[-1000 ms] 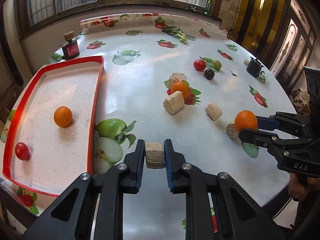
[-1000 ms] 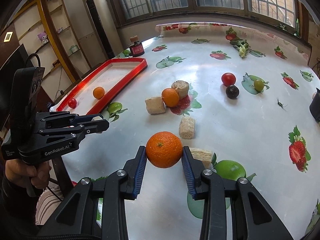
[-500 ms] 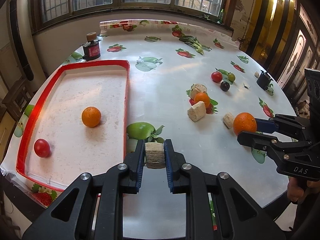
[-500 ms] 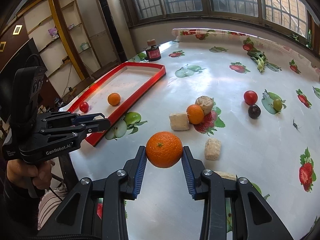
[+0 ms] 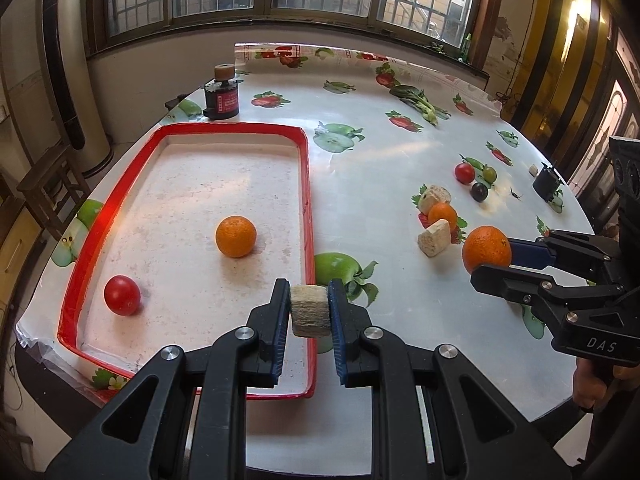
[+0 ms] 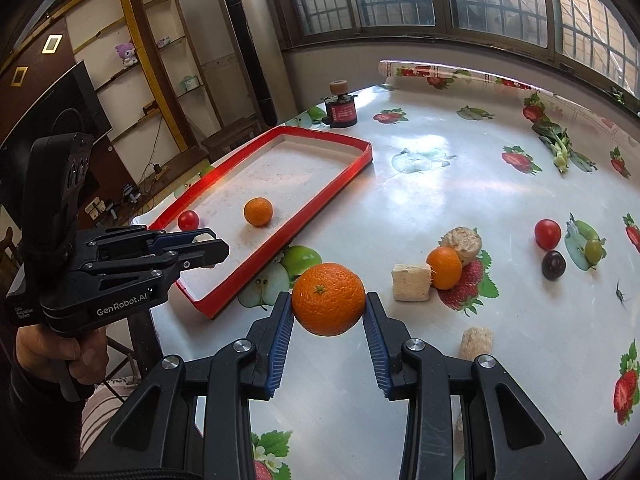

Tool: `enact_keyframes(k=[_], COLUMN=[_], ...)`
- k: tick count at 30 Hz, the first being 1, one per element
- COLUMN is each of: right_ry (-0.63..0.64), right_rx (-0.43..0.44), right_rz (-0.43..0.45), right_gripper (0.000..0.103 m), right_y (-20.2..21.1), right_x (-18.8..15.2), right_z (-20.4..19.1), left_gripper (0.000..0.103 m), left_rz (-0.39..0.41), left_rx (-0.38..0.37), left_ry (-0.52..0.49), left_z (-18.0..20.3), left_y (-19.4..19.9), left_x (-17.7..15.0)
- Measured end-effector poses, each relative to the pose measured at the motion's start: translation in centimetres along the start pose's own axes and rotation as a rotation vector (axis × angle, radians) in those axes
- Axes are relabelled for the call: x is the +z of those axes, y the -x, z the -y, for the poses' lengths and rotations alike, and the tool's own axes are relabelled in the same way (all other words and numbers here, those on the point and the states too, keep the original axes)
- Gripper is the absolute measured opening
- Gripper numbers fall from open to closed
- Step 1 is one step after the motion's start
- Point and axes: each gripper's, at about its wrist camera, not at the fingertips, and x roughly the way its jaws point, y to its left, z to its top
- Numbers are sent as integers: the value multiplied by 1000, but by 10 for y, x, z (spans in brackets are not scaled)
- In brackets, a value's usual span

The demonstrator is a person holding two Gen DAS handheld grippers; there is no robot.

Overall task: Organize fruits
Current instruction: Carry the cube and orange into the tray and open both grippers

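My left gripper (image 5: 309, 309) is shut on a beige fibrous chunk (image 5: 309, 312), held in the air over the right rim of the red tray (image 5: 305, 184). In the tray lie an orange (image 5: 235, 236) and a red tomato (image 5: 122, 295). My right gripper (image 6: 327, 312) is shut on a large orange (image 6: 328, 298), above the table just right of the tray (image 6: 332, 196). In the left wrist view that orange (image 5: 486, 249) hangs at the right. On the table sit a small orange (image 6: 444, 267), a red tomato (image 6: 547, 233), a dark plum (image 6: 553, 265) and a green fruit (image 6: 593, 249).
Beige chunks (image 6: 411, 281) (image 6: 463, 241) (image 6: 476, 341) lie around the small orange. A dark jar with a cork lid (image 5: 221, 94) stands behind the tray, a small black pot (image 5: 546, 181) at the far right edge. A hand (image 6: 60, 354) grips the left tool. The tablecloth bears printed fruit.
Both grippers have carried their loads leftward toward the tray; the chunk now hangs over the tray's right rim, and the large orange is closer to the tray.
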Motion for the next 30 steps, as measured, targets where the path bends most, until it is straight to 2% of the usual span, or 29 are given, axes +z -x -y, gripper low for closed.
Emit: enact_keyframes(k=[20, 30], right_ry=[35, 55], right_rx=[33, 70], right_rz=[-15, -25], right_gripper=[36, 36], right_y=[-34, -67], right_x=[34, 67], right_z=[-17, -31], left_gripper=[17, 17], left_rz=[3, 5], left_rx=[41, 82], left_ry=[63, 116], left_z=[-43, -80], left_y=[-4, -8], left_x=[7, 17])
